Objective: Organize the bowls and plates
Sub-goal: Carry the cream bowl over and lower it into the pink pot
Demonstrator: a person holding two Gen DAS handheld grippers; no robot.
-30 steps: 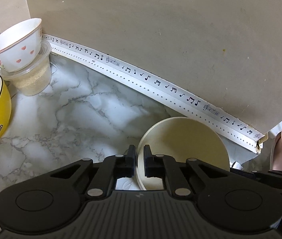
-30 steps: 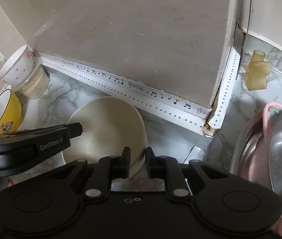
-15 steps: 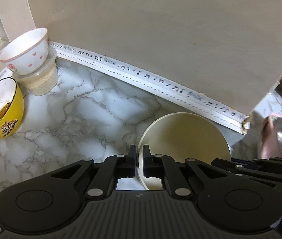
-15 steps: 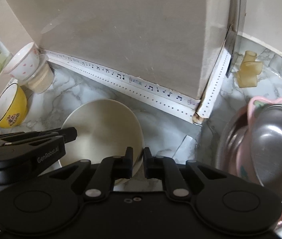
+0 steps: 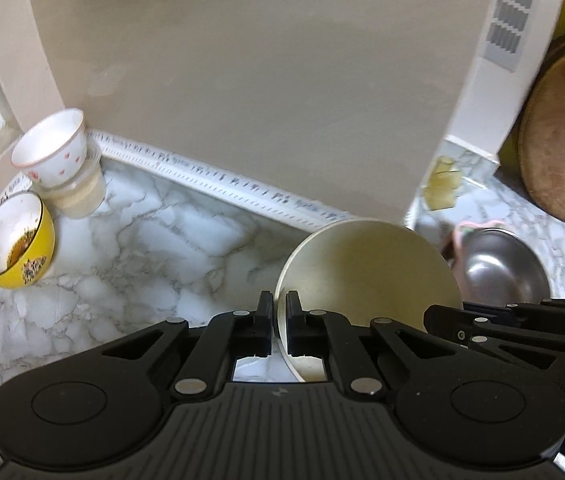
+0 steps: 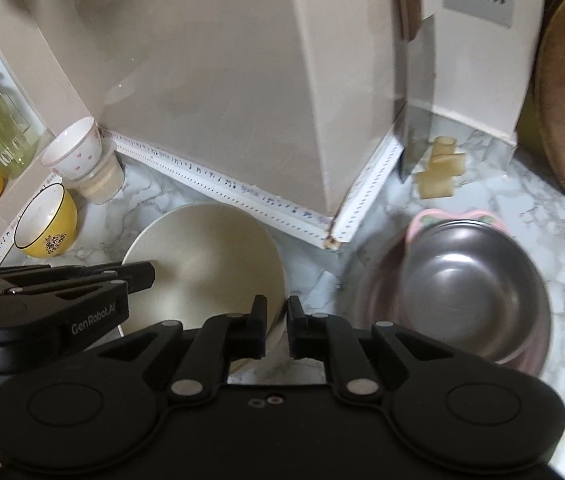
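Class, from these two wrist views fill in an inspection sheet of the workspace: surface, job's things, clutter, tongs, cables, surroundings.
Surface: marble-pattern counter.
Job's things: cream bowl, yellow bowl, white heart-print bowl on a plastic tub, steel bowl in a pink dish.
Clutter: pale cups.
Tongs: left tongs and right tongs each shut on the cream bowl's rim.
Cables: nothing seen.
Surroundings: beige appliance, round wooden board.

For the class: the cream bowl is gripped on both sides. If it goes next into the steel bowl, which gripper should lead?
Probably the right gripper: it pinches the cream bowl on the rim nearest the steel bowl; the left gripper grips the far rim.
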